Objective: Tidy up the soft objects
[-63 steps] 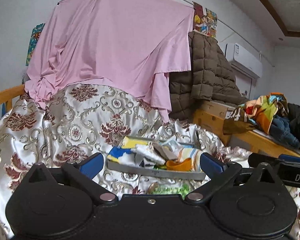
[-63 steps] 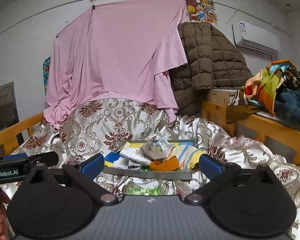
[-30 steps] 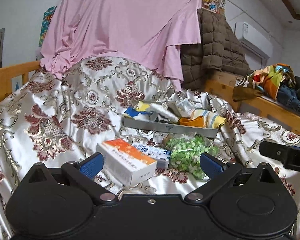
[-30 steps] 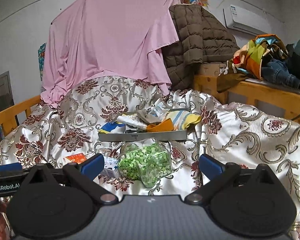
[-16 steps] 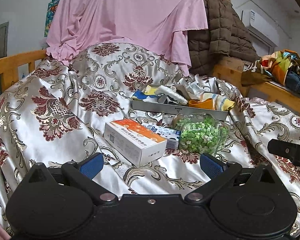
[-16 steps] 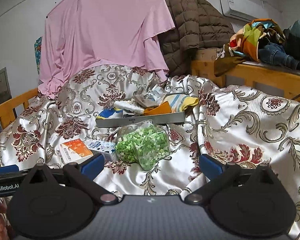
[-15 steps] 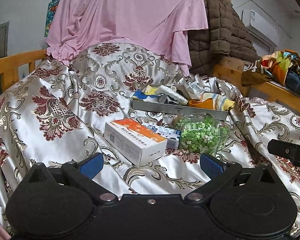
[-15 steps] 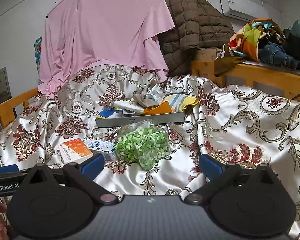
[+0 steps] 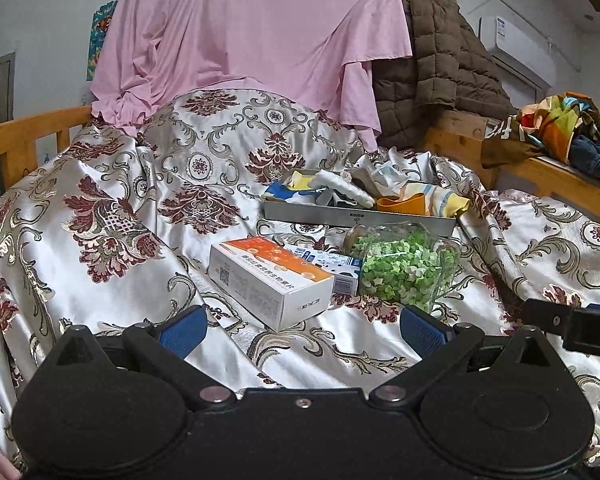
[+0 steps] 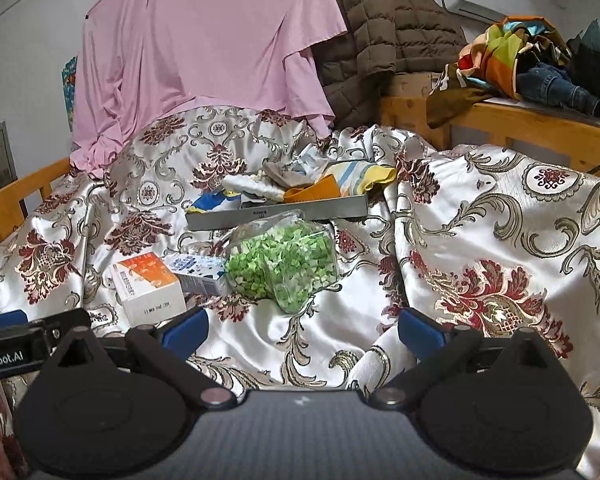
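Observation:
A grey tray [image 9: 356,216] [image 10: 276,213] full of small cloths and socks sits on the patterned satin bedspread [image 9: 100,220]. In front of it lie a clear bag of green bits [image 9: 404,268] [image 10: 280,268], a white-and-orange box [image 9: 268,276] [image 10: 148,284] and a small blue-and-white box [image 9: 332,264] [image 10: 196,268]. My left gripper [image 9: 300,326] is open and empty, just in front of the orange box. My right gripper [image 10: 302,328] is open and empty, just in front of the green bag.
A pink sheet [image 9: 252,40] and a brown quilted jacket [image 9: 432,68] hang behind the bed. A wooden bed rail [image 9: 24,136] runs on the left. A wooden shelf [image 10: 540,128] with piled clothes [image 10: 512,52] stands on the right.
Both grippers have tilted down and moved closer to the bed. The boxes and the green bag, earlier hidden behind the grippers, now show in full. Both grippers stay open.

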The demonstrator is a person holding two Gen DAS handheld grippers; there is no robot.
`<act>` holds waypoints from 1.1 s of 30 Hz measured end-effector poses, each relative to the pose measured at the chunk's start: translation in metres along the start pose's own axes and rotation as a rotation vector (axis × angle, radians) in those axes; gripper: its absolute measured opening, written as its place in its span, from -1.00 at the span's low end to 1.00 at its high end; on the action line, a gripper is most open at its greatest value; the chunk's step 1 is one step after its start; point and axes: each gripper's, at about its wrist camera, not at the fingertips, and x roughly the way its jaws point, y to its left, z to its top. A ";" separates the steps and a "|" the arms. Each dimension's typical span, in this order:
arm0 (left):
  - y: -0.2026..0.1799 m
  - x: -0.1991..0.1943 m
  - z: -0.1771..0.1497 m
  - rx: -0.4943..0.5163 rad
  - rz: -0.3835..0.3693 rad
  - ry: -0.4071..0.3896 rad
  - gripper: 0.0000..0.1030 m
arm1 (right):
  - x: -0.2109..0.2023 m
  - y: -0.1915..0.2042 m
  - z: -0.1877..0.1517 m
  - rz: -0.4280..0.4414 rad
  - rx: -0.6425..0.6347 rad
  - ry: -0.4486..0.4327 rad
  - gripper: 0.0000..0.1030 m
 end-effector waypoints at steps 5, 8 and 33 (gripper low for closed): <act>0.000 -0.001 -0.001 0.000 0.002 -0.006 0.98 | -0.001 0.000 -0.001 0.000 -0.007 0.000 1.00; -0.001 -0.001 -0.002 0.004 0.000 -0.005 0.98 | 0.000 0.001 -0.001 -0.002 -0.008 0.006 1.00; -0.002 0.000 -0.004 0.010 -0.005 0.005 0.98 | 0.001 -0.002 -0.002 -0.015 -0.011 0.017 1.00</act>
